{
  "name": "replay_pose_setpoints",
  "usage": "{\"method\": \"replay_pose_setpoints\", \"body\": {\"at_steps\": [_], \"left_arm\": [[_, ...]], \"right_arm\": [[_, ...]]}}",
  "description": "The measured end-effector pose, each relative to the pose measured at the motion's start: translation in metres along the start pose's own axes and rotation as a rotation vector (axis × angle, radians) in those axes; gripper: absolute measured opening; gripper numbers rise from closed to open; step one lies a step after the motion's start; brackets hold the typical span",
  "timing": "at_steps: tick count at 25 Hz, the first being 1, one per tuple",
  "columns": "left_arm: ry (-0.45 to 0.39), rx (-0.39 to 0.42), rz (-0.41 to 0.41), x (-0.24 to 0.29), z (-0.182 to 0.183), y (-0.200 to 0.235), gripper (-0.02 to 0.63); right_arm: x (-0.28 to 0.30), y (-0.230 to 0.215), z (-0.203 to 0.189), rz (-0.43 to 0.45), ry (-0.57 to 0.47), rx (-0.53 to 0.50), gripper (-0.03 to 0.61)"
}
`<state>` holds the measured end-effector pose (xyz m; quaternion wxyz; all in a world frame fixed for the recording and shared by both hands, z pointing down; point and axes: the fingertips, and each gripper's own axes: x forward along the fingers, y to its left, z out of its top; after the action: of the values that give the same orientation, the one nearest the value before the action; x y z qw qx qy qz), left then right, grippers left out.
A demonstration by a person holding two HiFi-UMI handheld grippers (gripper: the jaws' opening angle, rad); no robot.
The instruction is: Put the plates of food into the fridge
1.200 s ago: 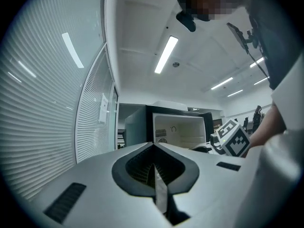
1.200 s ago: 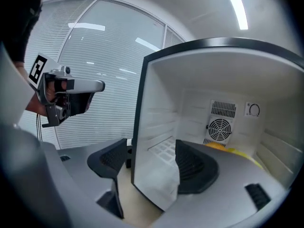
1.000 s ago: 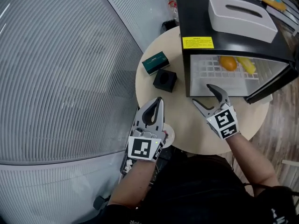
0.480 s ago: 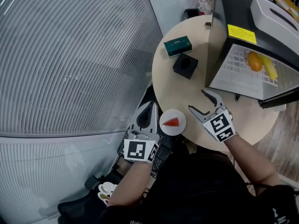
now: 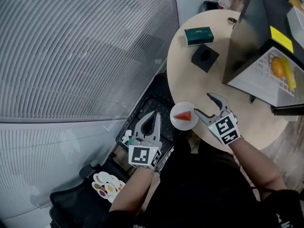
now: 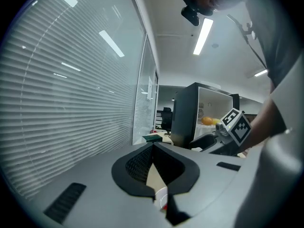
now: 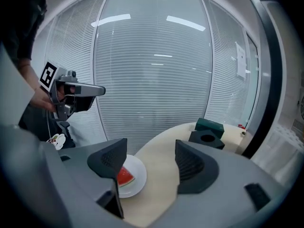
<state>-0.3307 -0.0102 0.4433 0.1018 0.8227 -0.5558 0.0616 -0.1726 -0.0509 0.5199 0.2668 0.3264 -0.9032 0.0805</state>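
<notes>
A small white plate with a red watermelon slice lies at the round table's near edge. My right gripper is open just to the plate's right, above the tabletop. In the right gripper view the plate lies by the left jaw, not between the pads. My left gripper is shut and empty, off the table to the plate's left. In its own view its jaws meet. The black fridge stands open at the right, with an orange and a yellow fruit on its wire shelf.
A green box and a black block with a hole sit on the table beyond the plate. The fridge door juts out over the table. A black tray lies under the left gripper. Several small dishes rest lower left.
The left gripper has drawn back off the table's edge to the left, away from the plate. The plate, half hidden before, now lies bare beside the right gripper. The head view has swung left.
</notes>
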Motion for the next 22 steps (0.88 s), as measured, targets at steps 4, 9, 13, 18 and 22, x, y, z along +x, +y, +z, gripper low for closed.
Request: {"method": "replay_pose_setpoints", "body": {"at_steps": [4, 9, 13, 18, 22], "left_arm": [[0.046, -0.033, -0.006, -0.005, -0.029, 0.005, 0.005], [0.127, -0.077, -0.049, -0.006, -0.080, 0.004, 0.005], [0.191, -0.102, -0.079, -0.005, -0.114, 0.001, 0.005], [0.203, -0.116, -0.151, 0.002, -0.130, -0.009, 0.006], [0.238, -0.160, -0.185, 0.007, -0.149, -0.013, 0.006]], "right_arm": [[0.014, 0.011, -0.026, 0.020, 0.065, 0.015, 0.322], [0.028, 0.017, -0.052, 0.022, 0.128, 0.053, 0.322], [0.037, 0.021, -0.066, 0.029, 0.162, 0.055, 0.322], [0.046, 0.022, -0.079, 0.048, 0.192, 0.052, 0.322], [0.053, 0.022, -0.091, 0.061, 0.201, 0.073, 0.322]]}}
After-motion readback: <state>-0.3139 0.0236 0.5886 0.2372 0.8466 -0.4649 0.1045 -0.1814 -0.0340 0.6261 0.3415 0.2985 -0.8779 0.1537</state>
